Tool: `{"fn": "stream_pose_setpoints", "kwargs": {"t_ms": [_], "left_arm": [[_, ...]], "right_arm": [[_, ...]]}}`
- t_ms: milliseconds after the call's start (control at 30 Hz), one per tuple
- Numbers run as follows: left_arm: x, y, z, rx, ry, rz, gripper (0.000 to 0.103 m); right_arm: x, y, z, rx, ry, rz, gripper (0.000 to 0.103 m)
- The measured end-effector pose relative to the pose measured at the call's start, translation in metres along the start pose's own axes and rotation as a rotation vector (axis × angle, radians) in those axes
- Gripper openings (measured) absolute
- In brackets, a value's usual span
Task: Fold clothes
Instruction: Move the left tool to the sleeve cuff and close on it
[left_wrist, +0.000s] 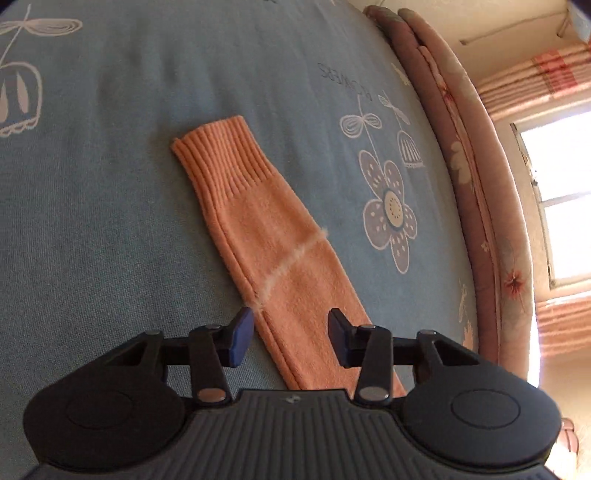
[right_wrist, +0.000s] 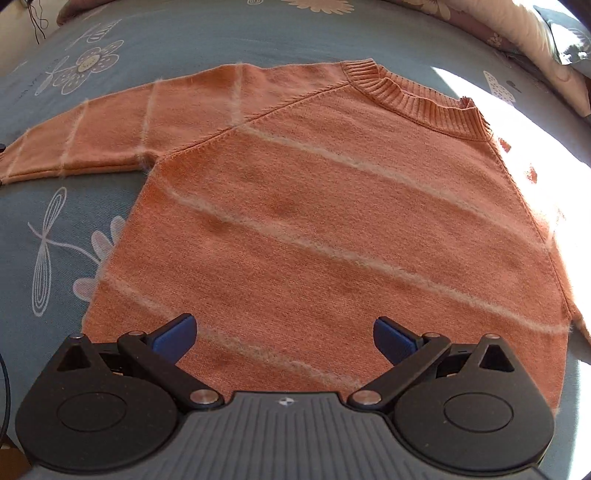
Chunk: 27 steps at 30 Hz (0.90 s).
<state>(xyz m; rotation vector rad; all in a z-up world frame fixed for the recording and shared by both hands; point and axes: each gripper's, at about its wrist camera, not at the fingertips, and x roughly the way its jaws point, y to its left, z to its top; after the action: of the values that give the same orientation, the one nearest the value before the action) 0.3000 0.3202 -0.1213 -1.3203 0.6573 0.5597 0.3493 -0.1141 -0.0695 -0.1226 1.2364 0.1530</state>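
Orange sweater (right_wrist: 314, 206) lies spread flat on the bed (right_wrist: 221, 33), sleeve (left_wrist: 273, 236) stretched out – both grippers, left (left_wrist: 291, 334) and right (right_wrist: 284, 338), hover with jaws apart, so I'd guess a sleeve gets folded inward next.

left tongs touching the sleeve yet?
Cannot tell. In the left wrist view the open left tongs straddle the orange sleeve, but looking along the fingers hides any height gap.

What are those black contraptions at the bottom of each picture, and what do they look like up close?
They are two matching handheld grippers. The left gripper and right gripper each have a ribbed dark grey body flanked by two round black discs, black linkage bars joined by silver rivets, and blue pads on the fingers. A small pale emblem marks each body's centre. No hands or sleeves show.
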Motion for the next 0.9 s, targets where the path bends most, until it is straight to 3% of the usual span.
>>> {"fn": "stream_pose_setpoints", "kwargs": {"t_ms": [67,167,500,900], "left_arm": [[0.006,0.017,0.008,-0.107,-0.001,-0.019,0.042],[0.013,0.031,0.013,-0.178,-0.002,-0.043,0.042],[0.035,0.036,0.028,-0.169,-0.039,-0.127,0.044],[0.052,0.032,0.041,-0.165,-0.071,-0.206,0.044]], "right_arm": [[0.003,0.007,0.006,-0.001,0.005,-0.001,0.103],[0.006,0.014,0.014,0.0,0.003,-0.005,0.103],[0.018,0.025,0.028,-0.004,0.015,-0.005,0.103],[0.042,0.015,0.017,0.089,0.081,0.036,0.103]]}}
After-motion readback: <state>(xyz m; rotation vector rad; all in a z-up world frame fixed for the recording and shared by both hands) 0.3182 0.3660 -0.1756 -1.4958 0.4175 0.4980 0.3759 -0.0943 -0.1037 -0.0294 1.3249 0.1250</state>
